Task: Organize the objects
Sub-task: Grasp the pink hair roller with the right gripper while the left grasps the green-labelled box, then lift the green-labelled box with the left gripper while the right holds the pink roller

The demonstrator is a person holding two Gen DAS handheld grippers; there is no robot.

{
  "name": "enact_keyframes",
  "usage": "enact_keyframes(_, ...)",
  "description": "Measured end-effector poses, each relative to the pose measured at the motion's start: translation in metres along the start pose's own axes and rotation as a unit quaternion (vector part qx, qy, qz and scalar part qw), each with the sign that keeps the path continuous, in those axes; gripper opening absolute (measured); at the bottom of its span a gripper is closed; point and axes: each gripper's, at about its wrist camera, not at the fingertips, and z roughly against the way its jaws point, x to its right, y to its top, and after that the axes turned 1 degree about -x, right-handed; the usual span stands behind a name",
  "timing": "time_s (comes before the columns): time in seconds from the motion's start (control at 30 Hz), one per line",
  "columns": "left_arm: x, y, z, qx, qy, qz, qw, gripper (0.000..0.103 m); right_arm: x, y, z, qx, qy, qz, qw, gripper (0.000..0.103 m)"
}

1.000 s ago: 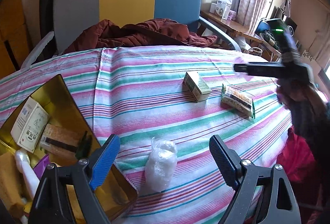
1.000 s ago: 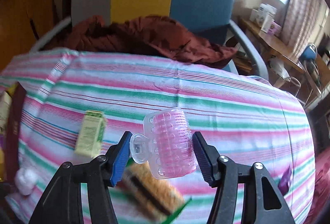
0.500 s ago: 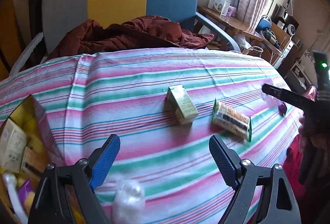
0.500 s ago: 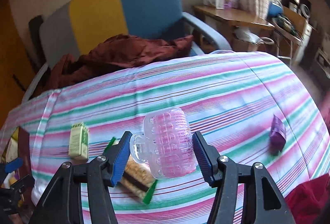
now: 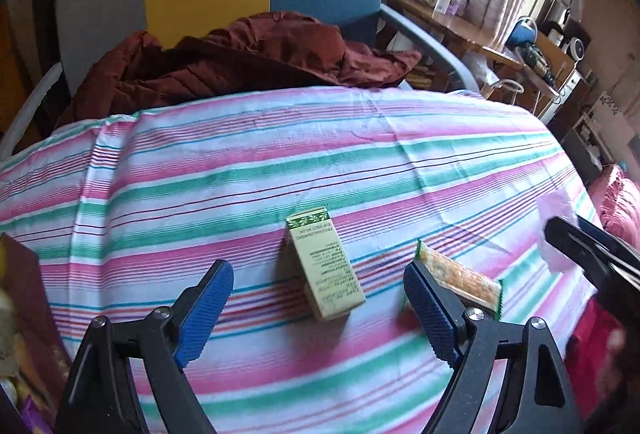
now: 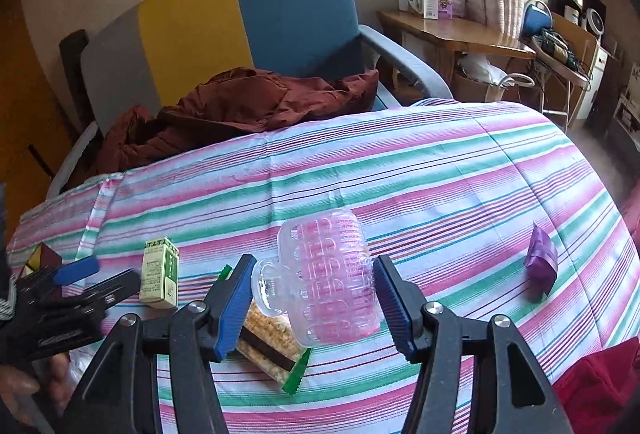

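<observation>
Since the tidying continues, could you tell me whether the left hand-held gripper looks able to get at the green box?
Probably yes: the green box lies alone on the striped cloth, right ahead of the empty, closing left hand-held gripper, and the snack bar lies apart.

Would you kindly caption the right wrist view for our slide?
Right tongs gripping a clear pink ridged case above a snack packet on striped cloth.

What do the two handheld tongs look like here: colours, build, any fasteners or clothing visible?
Both tongs are alike: the left tongs and right tongs have angular black plastic fingers with open triangular cut-outs, silver screw heads at the joints, and blue ribbed pads on the inner faces. No cables show. No sleeve can be made out.
</observation>
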Motion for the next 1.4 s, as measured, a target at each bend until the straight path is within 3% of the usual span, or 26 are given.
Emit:
enact_keyframes(0.13,0.010,0.005,-0.026,-0.015,0.018,-0.025,0.9994,0.062,-0.006,-0.002,-0.002,-0.002,-0.003,0.016,1.000,0.060)
enact_keyframes(0.17,0.009,0.004,-0.035,-0.026,0.026,-0.025,0.9990,0.052,-0.007,-0.002,-0.002,-0.003,-0.003,0.019,1.000,0.060)
enact_keyframes(0.2,0.005,0.002,-0.044,-0.038,0.030,-0.021,0.9986,0.033,-0.007,-0.003,-0.003,-0.005,-0.004,0.021,1.000,0.060)
enact_keyframes(0.23,-0.001,-0.001,-0.051,-0.051,0.032,-0.009,0.9982,0.031,-0.008,-0.004,-0.004,-0.007,-0.005,0.024,1.000,0.060)
enact_keyframes(0.3,-0.008,-0.010,-0.045,-0.027,0.023,0.001,0.9994,0.030,-0.008,-0.005,-0.006,-0.009,-0.009,0.029,0.999,0.060)
enact_keyframes(0.63,-0.006,-0.059,-0.015,-0.017,0.048,-0.031,0.9982,0.030,-0.031,-0.013,-0.004,-0.004,0.010,0.086,0.996,0.060)
enact_keyframes(0.87,-0.001,-0.089,0.020,0.014,0.059,-0.041,0.9973,0.030,-0.047,-0.019,-0.005,-0.005,0.020,0.123,0.992,0.060)
enact_keyframes(1.4,-0.006,-0.113,0.080,0.062,0.066,-0.041,0.9951,0.030,-0.062,-0.027,-0.010,-0.009,0.015,0.156,0.988,0.060)
